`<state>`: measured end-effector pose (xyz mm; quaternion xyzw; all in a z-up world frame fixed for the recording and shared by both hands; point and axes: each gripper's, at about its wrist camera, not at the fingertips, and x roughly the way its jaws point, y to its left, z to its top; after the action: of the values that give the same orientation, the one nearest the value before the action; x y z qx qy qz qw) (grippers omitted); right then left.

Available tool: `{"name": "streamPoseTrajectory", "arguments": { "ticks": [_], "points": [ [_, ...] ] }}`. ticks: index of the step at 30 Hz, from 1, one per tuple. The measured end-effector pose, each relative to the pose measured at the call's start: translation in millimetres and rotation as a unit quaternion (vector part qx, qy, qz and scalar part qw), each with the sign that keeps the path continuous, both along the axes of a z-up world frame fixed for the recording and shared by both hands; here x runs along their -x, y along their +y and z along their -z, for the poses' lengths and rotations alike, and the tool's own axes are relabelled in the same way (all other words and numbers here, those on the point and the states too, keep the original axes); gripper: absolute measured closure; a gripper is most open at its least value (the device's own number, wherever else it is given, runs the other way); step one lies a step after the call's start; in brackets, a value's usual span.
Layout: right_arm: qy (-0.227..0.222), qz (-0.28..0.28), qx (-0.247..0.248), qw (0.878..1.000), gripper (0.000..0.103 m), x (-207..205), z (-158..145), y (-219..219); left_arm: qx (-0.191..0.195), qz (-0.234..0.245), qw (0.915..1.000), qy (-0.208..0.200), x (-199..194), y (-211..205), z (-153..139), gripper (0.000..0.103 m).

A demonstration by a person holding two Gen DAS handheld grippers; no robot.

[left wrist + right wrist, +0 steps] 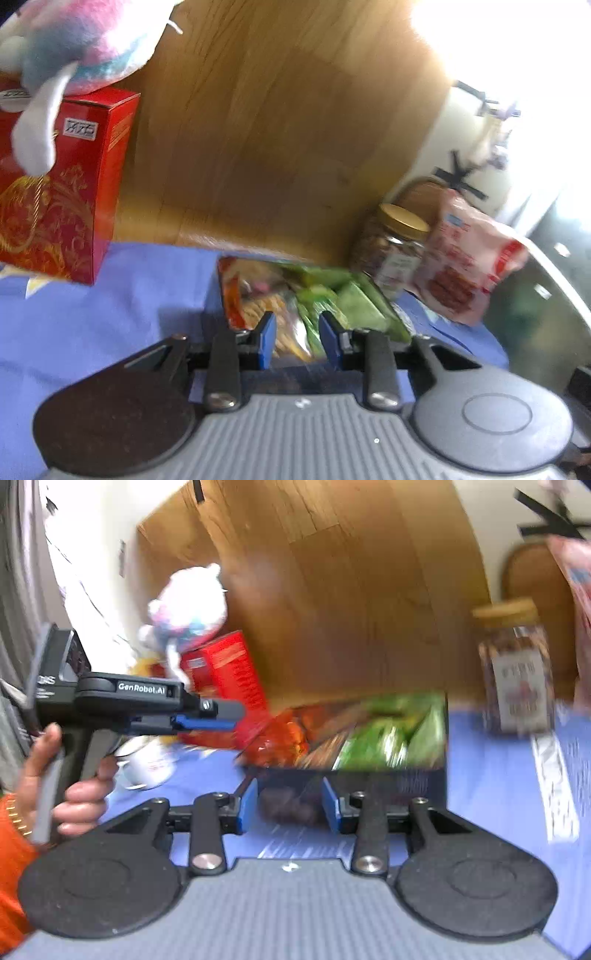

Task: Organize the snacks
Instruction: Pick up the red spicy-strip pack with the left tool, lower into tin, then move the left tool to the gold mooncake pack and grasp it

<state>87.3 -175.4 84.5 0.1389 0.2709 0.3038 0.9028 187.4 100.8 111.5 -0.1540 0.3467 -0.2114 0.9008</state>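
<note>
Red box (62,192) with gold scrollwork; gold-lidded jar (393,247); blue cloth (110,302)

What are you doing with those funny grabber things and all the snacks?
A person holds tongs in each hand over a blue tablecloth. In front sits a dark box packed with snack packets, orange-red on one side and green on the other. Both the left tongs and the right tongs are open and empty, pointing at that box. A gold-lidded jar and a pink snack bag wait beside it.
</note>
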Motion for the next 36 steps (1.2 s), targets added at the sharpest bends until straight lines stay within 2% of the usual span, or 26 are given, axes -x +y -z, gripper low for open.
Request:
{"name": "streamPoseTrajectory", "arguments": {
  "ticks": [3,7,13,16,19,22,26,30,33,36],
  "points": [
    [0.001,-0.02,-0.016,1.0,0.061,37,12,-1,-0.001,0.028,0.9996,0.002,42,-3,3,0.075],
    [0.022,-0.054,-0.042,0.997,0.061,73,25,2,0.014,0.06,0.9978,0.026,86,-7,22,0.072],
    [0.076,-0.104,-0.067,0.989,0.062,108,43,12,0.054,0.058,0.9951,0.058,127,-2,50,0.071],
    [0.06,-0.078,-0.021,0.995,0.061,116,43,15,0.064,0.066,0.9917,0.09,141,-4,70,0.071],
    [0.068,-0.041,-0.012,0.997,0.061,118,50,5,0.058,0.072,0.9906,0.101,150,-14,86,0.071],
    [0.074,-0.025,-0.004,0.997,0.061,123,57,-3,0.072,0.086,0.9879,0.107,153,-26,95,0.066],
    [0.079,0.007,0.015,0.997,0.061,122,69,-6,0.087,0.106,0.9819,0.131,146,-48,105,0.066],
    [0.078,0.045,0.0,0.996,0.06,126,72,-24,0.076,0.114,0.9826,0.126,141,-76,105,0.066],
    [0.07,0.07,0.012,0.995,0.06,134,72,-36,0.083,0.124,0.9805,0.128,134,-97,107,0.066],
    [0.062,0.09,0.023,0.994,0.06,142,72,-47,0.072,0.13,0.9815,0.121,133,-116,106,0.066]
  ]
}}
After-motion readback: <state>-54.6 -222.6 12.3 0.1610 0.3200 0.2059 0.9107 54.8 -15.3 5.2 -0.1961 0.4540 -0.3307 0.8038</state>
